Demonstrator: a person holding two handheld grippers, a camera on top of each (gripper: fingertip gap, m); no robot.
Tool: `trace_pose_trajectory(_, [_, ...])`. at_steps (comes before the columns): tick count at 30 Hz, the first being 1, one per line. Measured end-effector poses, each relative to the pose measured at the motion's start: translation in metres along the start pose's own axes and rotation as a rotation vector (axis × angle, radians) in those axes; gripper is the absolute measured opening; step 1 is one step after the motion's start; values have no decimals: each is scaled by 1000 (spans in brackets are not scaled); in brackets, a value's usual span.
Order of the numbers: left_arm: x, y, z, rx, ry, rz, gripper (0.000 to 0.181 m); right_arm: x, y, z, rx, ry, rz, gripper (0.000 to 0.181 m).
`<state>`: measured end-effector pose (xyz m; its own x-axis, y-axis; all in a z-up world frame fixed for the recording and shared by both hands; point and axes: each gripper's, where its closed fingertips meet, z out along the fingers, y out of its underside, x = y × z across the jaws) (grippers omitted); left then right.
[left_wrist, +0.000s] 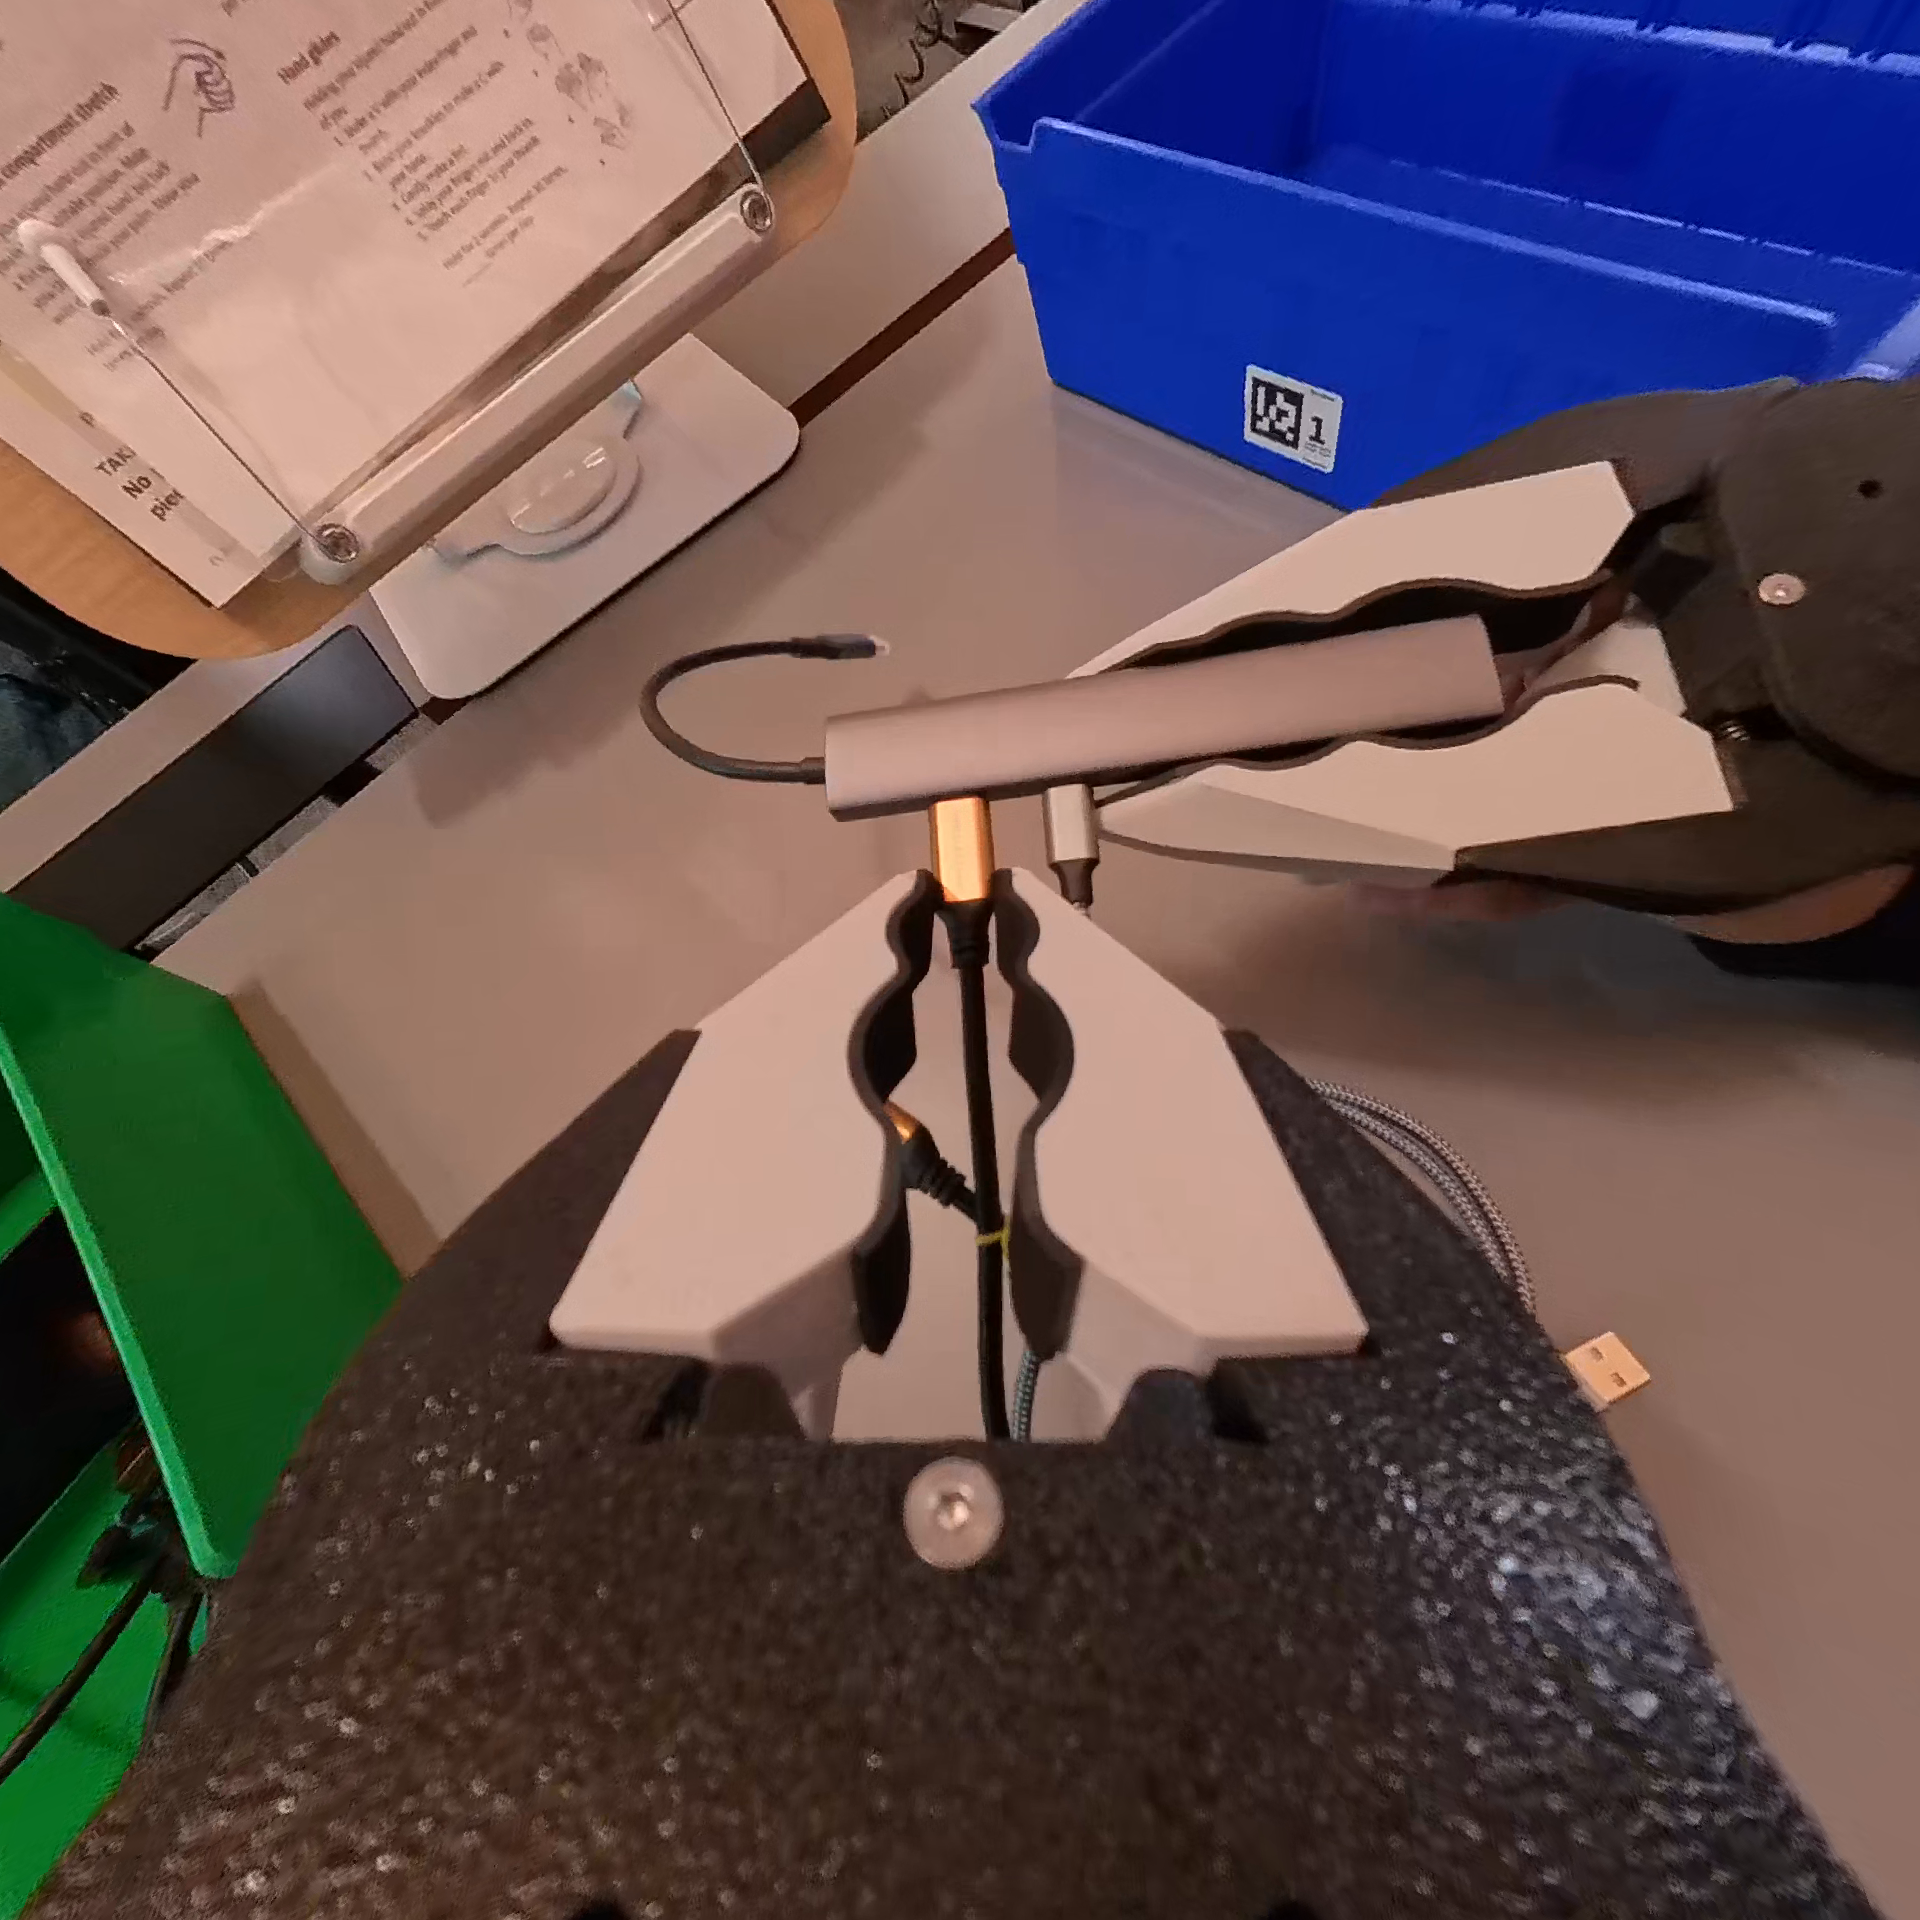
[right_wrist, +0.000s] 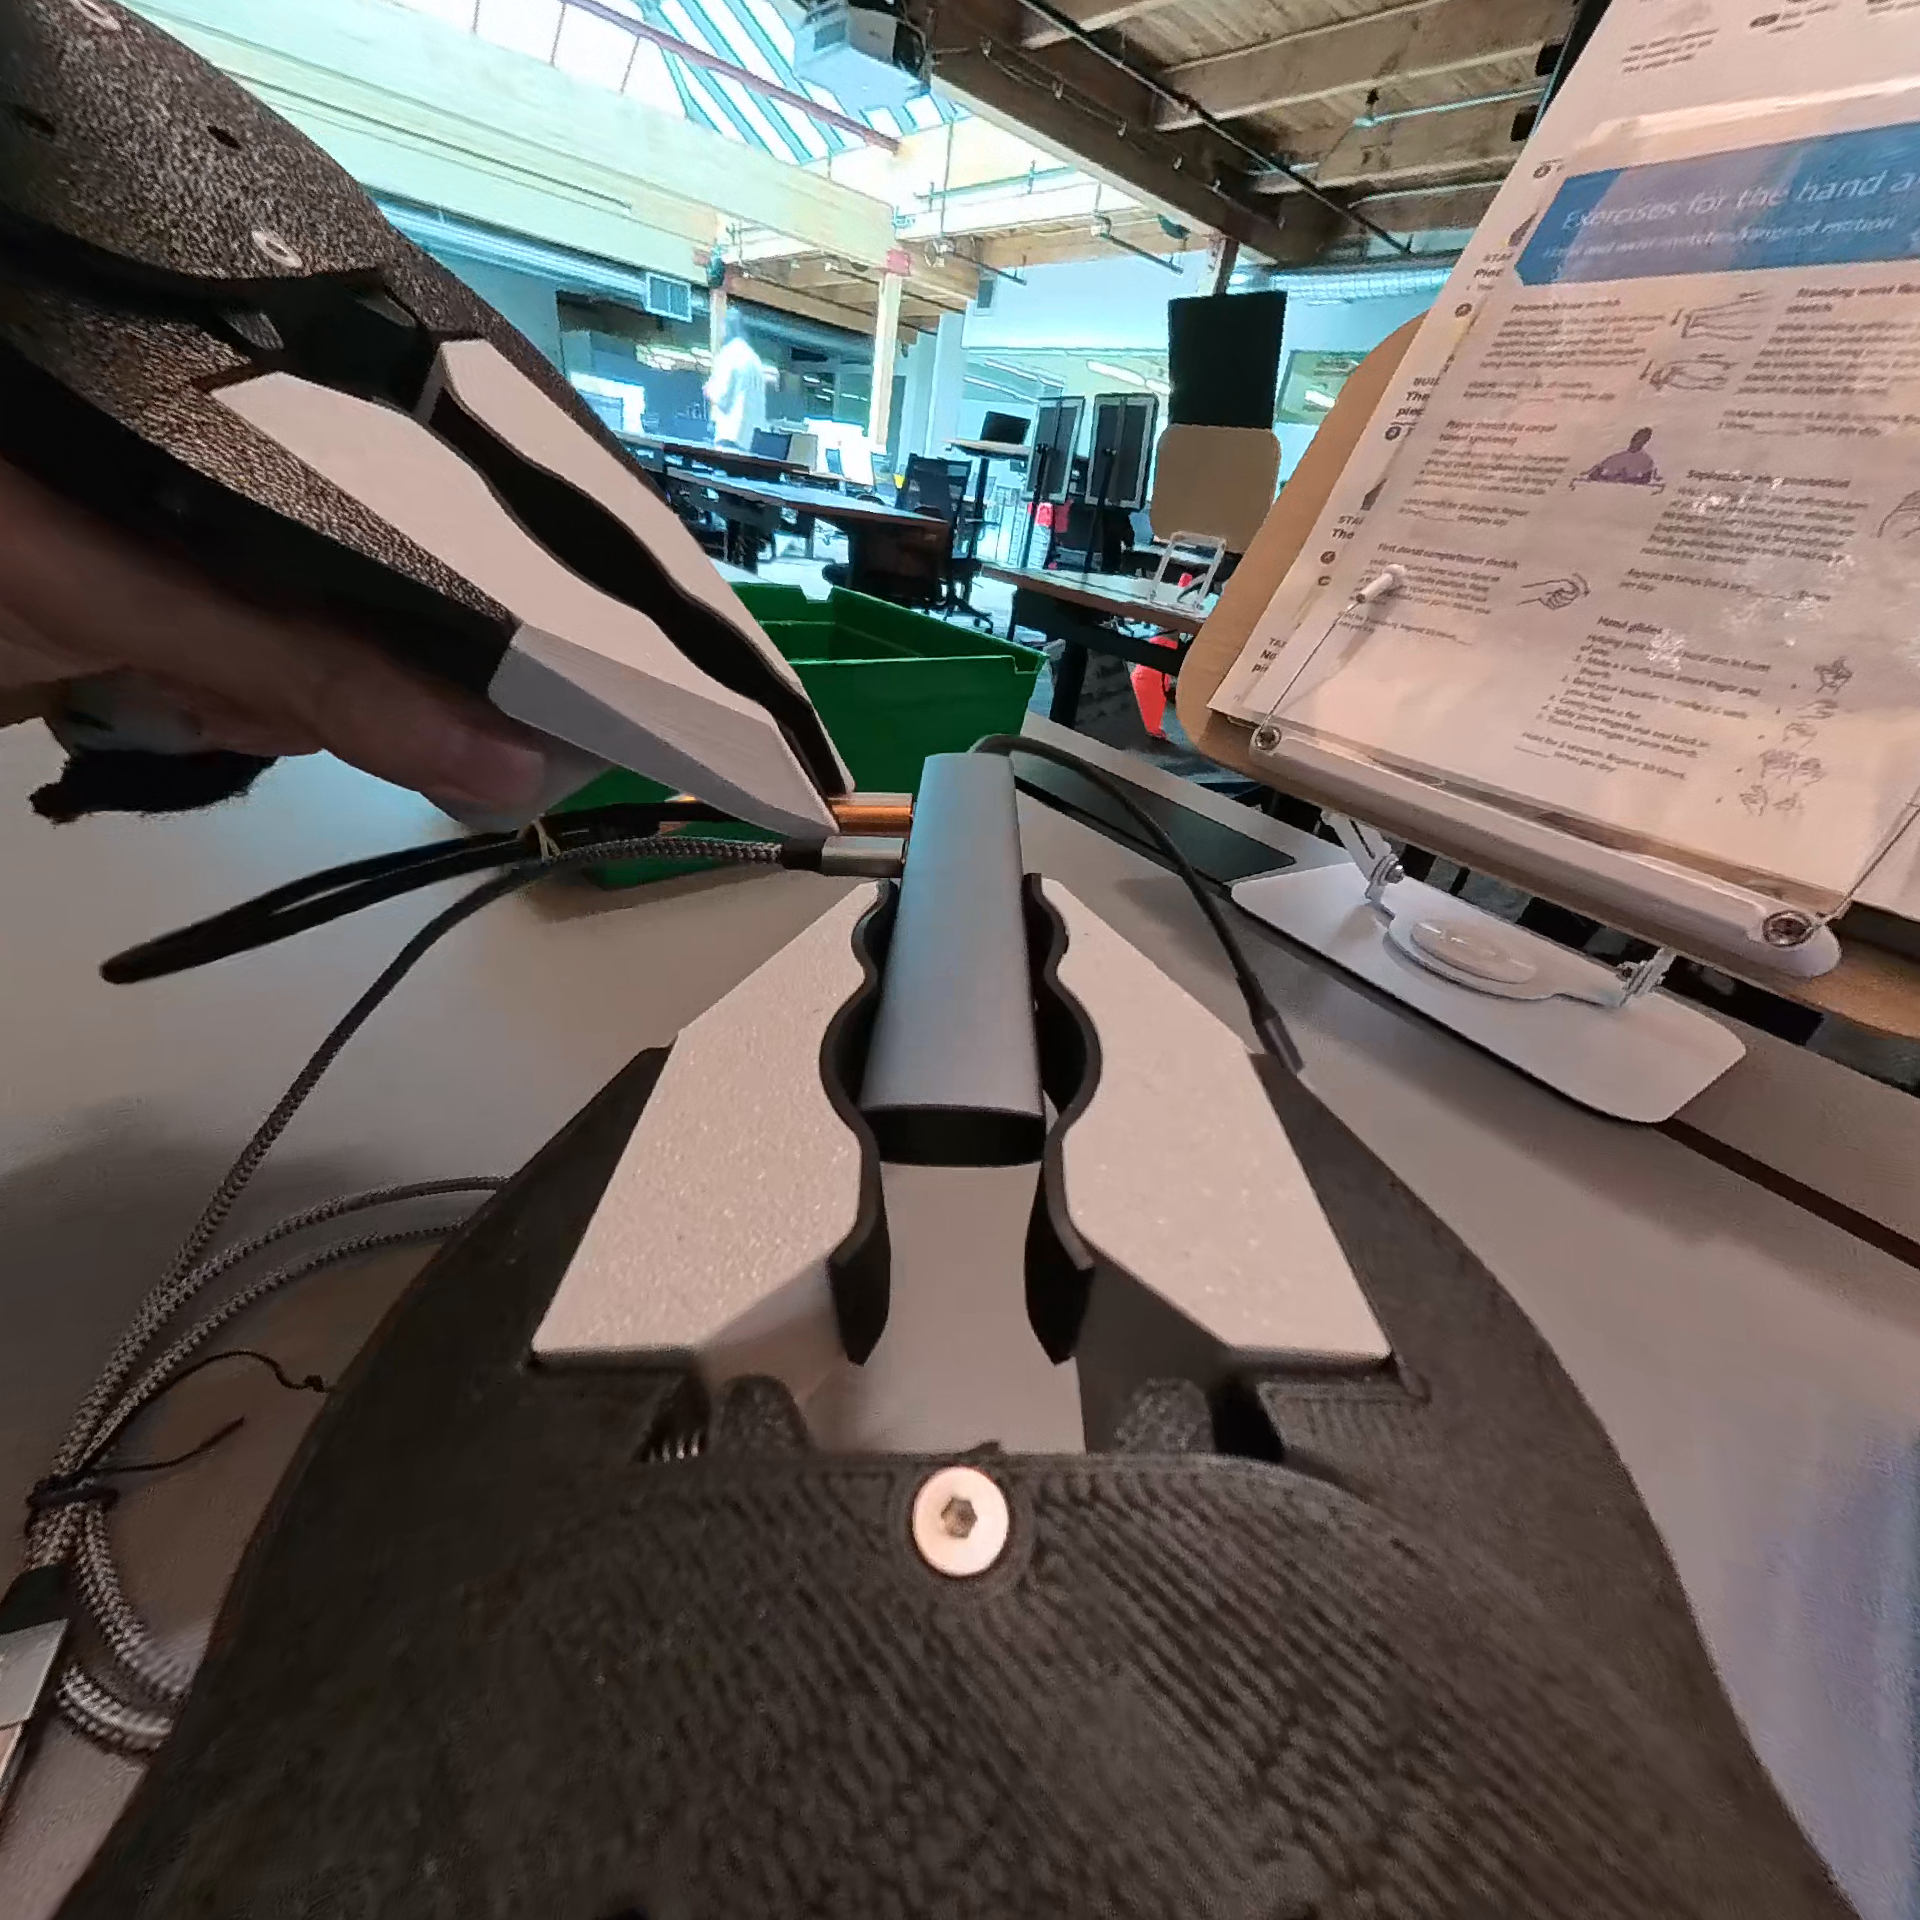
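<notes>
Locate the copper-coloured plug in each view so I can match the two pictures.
Left wrist view: the copper-coloured metal plug sits at centre, pinched at the left hand-held gripper tips, under the grey aluminium bar-shaped hub.
Right wrist view: centre, a sliver left of the hub.
Shared landmark: the green plastic bin.

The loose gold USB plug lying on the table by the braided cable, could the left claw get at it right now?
Probably not as things stand: the left claw is shut on the copper plug seated in the grey hub. The gold USB plug itself lies uncovered on the table.
</notes>
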<state>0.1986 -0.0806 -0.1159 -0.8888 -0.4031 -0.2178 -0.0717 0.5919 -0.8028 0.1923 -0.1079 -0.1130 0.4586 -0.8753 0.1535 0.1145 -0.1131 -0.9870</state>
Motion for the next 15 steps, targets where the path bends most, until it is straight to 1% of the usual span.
trace_pose_trajectory(4, [7,-12,-6,102,51,31,11,8,-17,-8,78,33,-114,22])
trace_pose_trajectory(5, [9,-18,-13,152,70,35,16,11,-23,-11,108,61,-144,22])
trace_pose_trajectory(6, [7,-25,-23,226,73,19,26,15,-28,-14,128,89,-169,22])
trace_pose_trajectory(7, [1,-32,-35,307,60,-12,31,17,-33,-17,147,110,-200,23])
trace_pose_trajectory(9, [-19,-34,-62,442,3,-106,32,18,-44,-24,178,131,-263,22])
trace_pose_trajectory(10, [-32,-26,-71,471,-38,-152,33,18,-49,-27,191,135,-280,22])
trace_pose_trajectory(11, [-43,-13,-75,466,-77,-187,35,18,-55,-29,207,143,-293,22])
trace_pose_trajectory(13, [-58,28,-69,377,-106,-235,43,17,-65,-32,228,151,-313,22])
trace_pose_trajectory(15, [-62,72,-58,253,-94,-299,58,16,-85,-36,268,157,-297,22])
